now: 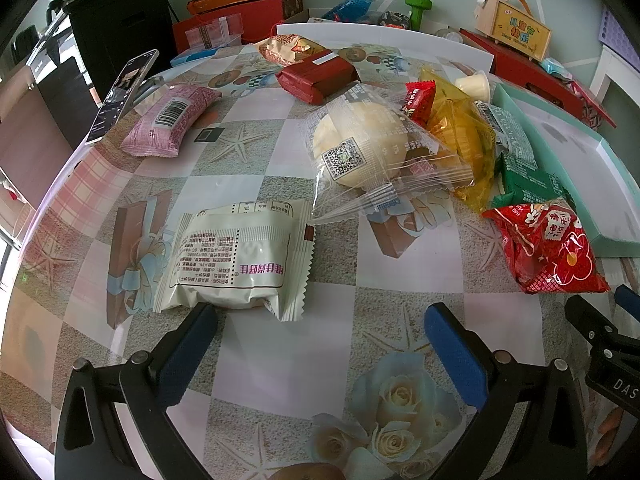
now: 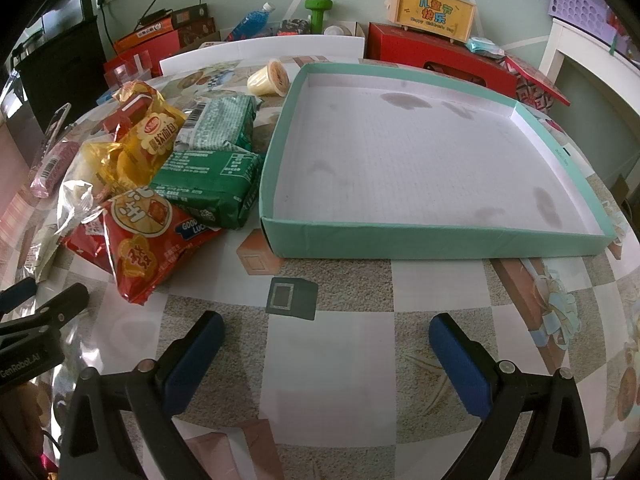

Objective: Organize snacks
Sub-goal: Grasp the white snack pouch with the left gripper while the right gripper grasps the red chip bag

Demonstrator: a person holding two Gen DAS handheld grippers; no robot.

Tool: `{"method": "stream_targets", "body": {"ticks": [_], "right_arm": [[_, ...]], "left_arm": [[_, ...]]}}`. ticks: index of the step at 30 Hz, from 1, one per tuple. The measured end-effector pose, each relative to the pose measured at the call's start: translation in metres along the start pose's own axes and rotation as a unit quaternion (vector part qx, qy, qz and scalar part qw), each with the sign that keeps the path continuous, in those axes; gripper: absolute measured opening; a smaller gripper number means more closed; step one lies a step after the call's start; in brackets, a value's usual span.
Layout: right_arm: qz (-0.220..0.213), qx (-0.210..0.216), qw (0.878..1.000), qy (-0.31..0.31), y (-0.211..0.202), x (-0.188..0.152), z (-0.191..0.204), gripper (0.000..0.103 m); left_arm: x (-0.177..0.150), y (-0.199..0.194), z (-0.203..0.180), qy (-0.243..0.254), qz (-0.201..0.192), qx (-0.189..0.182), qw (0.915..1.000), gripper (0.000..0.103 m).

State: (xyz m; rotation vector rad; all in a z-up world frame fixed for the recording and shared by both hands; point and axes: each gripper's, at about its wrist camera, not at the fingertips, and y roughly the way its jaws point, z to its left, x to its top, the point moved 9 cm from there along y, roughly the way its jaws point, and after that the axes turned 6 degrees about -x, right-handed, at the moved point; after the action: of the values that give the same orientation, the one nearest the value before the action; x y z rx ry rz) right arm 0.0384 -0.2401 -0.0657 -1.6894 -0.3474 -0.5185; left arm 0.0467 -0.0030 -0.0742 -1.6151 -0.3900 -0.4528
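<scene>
Snack packs lie scattered on the patterned table. My left gripper is open, its left finger just short of a cream-white pack. Beyond it lie a clear-wrapped bun, a pink pack, a dark red pack, a yellow pack and a red pack. My right gripper is open above bare tablecloth, in front of a shallow teal box that holds nothing. Left of the box sit green packs, a red pack and a yellow pack.
A phone leans on a stand at the table's left. A jelly cup lies behind the pile. Red boxes, a wooden sign box, a green dumbbell and a bottle crowd the back edge.
</scene>
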Motion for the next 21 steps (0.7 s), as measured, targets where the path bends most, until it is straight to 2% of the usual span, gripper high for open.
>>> {"method": "stream_targets", "body": {"ticks": [6,8,11,15,19,21], "right_arm": [[-0.004,0.000,1.000,0.000,-0.003,-0.002,0.003,0.103],[-0.024,-0.003,1.000,-0.003,-0.010,0.002,0.004,0.103],[-0.079,-0.007,0.997,-0.017,-0.031,0.012,0.010,0.103],[-0.120,0.028,0.992,-0.026,-0.050,0.019,0.031,0.103],[-0.130,0.062,0.989,-0.036,-0.061,0.020,0.057,0.103],[-0.133,0.077,0.987,-0.041,-0.065,0.021,0.065,0.103]], "left_arm": [[0.001,-0.003,0.006,-0.016,0.006,-0.009,0.9998,0.103],[0.004,-0.009,0.015,-0.038,-0.004,-0.018,0.9991,0.103],[0.010,-0.023,0.025,-0.053,-0.022,-0.027,0.9979,0.103],[0.021,-0.041,0.043,-0.057,-0.043,-0.012,0.9974,0.103],[0.027,-0.045,0.066,-0.079,-0.048,-0.003,0.9957,0.103],[0.024,-0.038,0.068,-0.084,-0.038,0.001,0.9958,0.103]]}}
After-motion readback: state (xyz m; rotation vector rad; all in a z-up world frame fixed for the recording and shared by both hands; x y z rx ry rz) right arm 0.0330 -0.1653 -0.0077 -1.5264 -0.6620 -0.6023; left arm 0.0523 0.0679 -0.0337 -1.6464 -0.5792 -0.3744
